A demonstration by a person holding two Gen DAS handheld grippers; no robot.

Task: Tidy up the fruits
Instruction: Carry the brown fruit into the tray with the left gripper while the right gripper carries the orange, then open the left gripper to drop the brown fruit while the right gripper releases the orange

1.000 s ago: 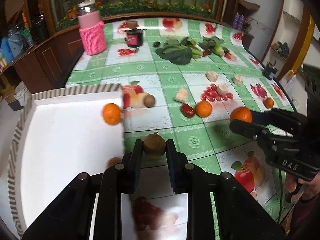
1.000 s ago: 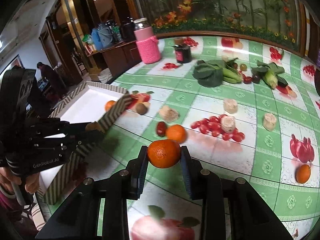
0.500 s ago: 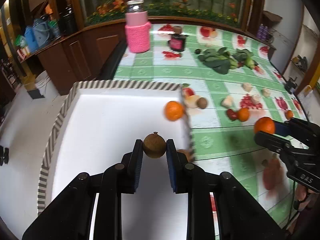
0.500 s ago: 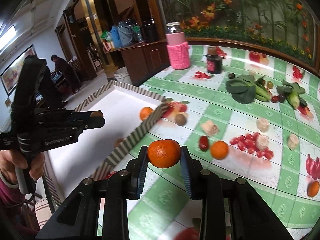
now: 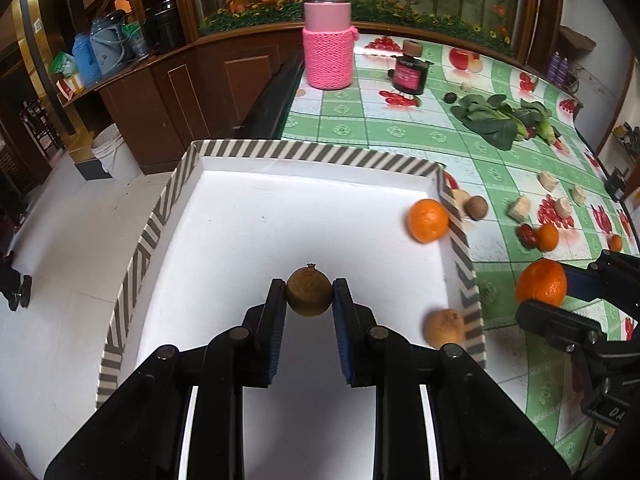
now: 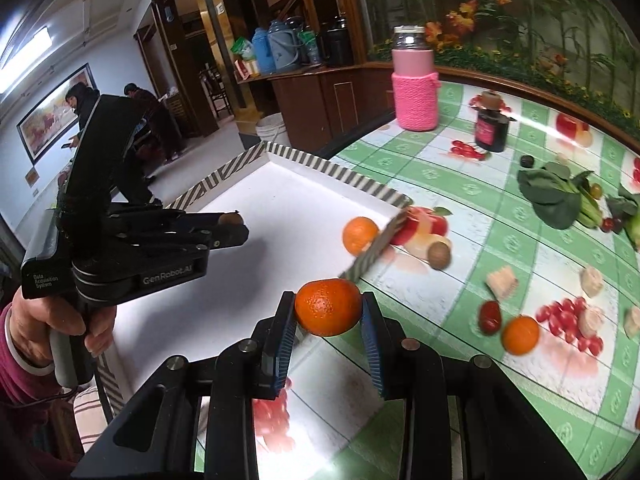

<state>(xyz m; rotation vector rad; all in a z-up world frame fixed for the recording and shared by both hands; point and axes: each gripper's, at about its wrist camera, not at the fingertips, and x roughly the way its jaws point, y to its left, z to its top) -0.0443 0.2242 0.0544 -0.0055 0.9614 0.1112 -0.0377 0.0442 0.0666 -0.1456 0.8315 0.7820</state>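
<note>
The left tool (image 5: 309, 294) is gripping a brown fruit (image 5: 309, 295) over the striped tray (image 5: 312, 151); the right tool (image 6: 328, 314) is gripping a tangerine (image 6: 328, 307) just beside the tray's edge.

Soft indoor light washes the white tray (image 5: 280, 208) into glare, a ceiling strip lamp (image 6: 24, 46) glows beyond it, fruit nearby smears, fisheye edges darken.

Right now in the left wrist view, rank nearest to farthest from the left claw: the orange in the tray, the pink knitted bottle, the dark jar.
From the left claw:
1. Orange, in the tray's right corner.
2. Pink knitted bottle, far end of table, left.
3. Dark jar, right of the bottle, slightly farther.
</note>
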